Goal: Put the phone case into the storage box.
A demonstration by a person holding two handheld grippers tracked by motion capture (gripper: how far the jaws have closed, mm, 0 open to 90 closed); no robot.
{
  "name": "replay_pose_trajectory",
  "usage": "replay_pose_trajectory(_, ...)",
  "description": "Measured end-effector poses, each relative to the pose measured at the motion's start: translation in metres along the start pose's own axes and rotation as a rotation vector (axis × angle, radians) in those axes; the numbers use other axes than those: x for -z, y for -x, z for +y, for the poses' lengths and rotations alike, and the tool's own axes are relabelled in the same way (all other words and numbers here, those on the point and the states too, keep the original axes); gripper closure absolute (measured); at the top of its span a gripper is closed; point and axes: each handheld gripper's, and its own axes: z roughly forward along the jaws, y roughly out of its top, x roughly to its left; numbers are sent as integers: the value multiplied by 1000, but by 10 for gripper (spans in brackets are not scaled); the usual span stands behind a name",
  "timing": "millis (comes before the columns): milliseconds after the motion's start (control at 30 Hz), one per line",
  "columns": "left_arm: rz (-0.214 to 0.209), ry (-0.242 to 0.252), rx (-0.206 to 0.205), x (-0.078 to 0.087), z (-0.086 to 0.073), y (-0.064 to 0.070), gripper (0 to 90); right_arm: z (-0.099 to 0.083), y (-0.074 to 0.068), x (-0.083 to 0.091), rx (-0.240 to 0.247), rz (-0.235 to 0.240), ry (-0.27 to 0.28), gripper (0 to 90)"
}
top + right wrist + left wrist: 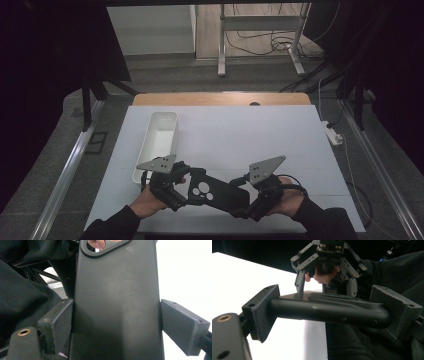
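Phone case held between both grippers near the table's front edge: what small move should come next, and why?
Probably carry the phone case left and forward toward the white bin. Both the left gripper and the right gripper clamp it by its ends, it appears raised off the table, and the bin sits open beside the left gripper.

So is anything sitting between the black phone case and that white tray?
Nothing visible. Both grippers, left and right, hold the black phone case just right of the white tray, with bare table around it.
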Motion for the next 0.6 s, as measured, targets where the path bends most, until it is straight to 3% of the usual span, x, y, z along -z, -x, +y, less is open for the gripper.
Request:
replay_pose_trajectory(500, 16, -3, 24, 2, 4, 0, 142, -1, 1, -2, 13, -19, 10, 121)
replay_pose_trajectory(600, 31, -5, 33, 4, 5, -1, 144, -3, 3, -1, 7, -48, 8, 90)
